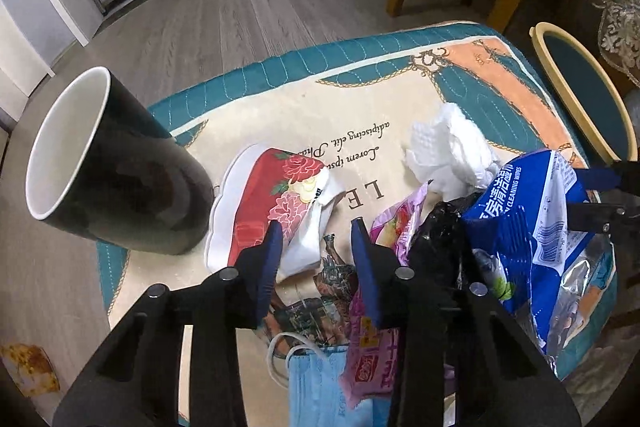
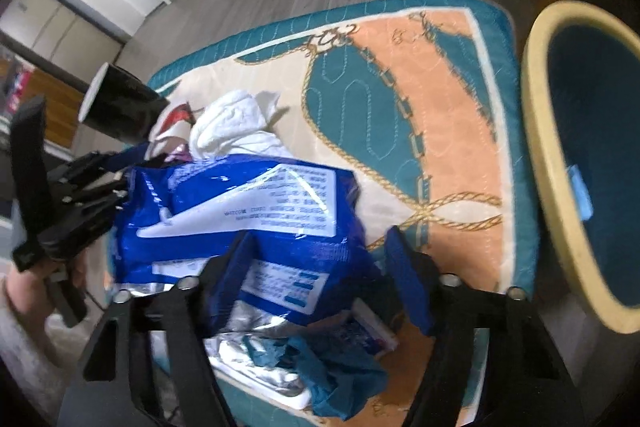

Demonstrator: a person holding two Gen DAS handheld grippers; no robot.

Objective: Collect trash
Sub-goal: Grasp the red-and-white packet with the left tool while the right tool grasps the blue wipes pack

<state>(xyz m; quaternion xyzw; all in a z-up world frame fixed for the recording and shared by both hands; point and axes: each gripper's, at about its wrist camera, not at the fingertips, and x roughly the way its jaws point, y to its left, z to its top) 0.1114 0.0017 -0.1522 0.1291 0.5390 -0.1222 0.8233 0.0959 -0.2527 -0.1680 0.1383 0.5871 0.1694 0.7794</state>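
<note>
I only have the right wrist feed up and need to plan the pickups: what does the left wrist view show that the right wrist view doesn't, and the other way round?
Only the left wrist view shows the blue face mask, the pink snack wrapper and the black plastic bag.

Only the right wrist view shows the crumpled teal scrap under the wipes pack, the blue tag inside the bin, and the person's hand holding the left gripper.

Both show the blue wipes pack, white tissue, black cup, red floral packet and teal bin.
</note>
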